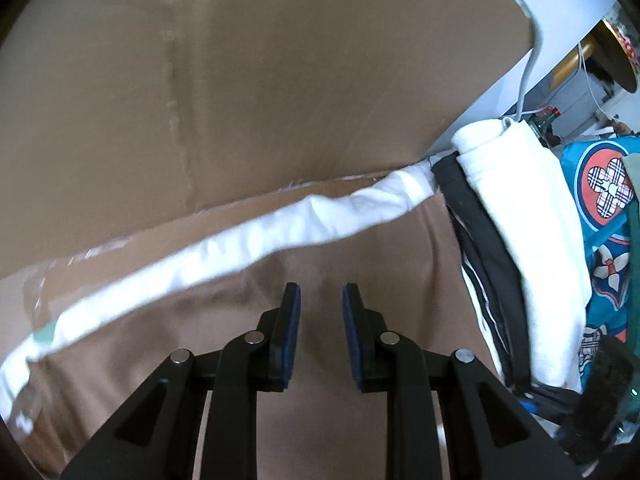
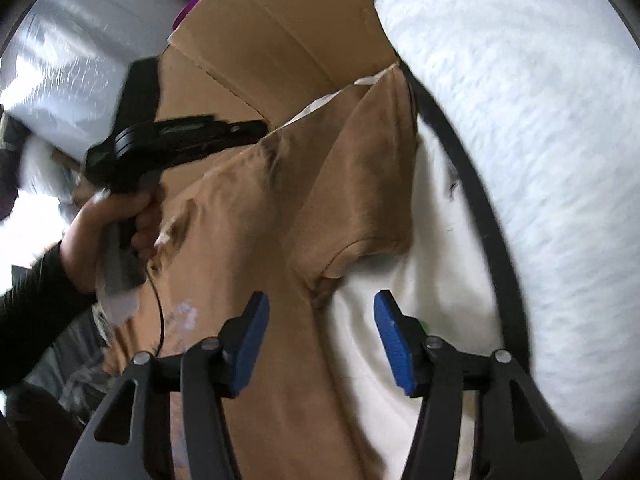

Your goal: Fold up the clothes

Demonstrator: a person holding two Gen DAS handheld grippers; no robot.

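Over the tan shirt (image 2: 248, 240), spread on cardboard (image 2: 280, 40), the right gripper (image 2: 320, 340) hangs wide open, holding nothing. Far left, the left gripper (image 1: 321, 320) hovers narrowly parted and empty above the shirt, near a white garment (image 1: 240, 244).

The left gripper (image 1: 321, 300) hovers over tan cloth (image 1: 340, 264), jaws slightly apart with nothing between them. A white fabric strip (image 1: 248, 236) crosses beyond; folded white (image 1: 524, 216) and black garments (image 1: 476, 232) lie right.

Black fingers (image 2: 244, 344) — blue pads (image 2: 394, 344) — black sleeve (image 2: 32, 300).
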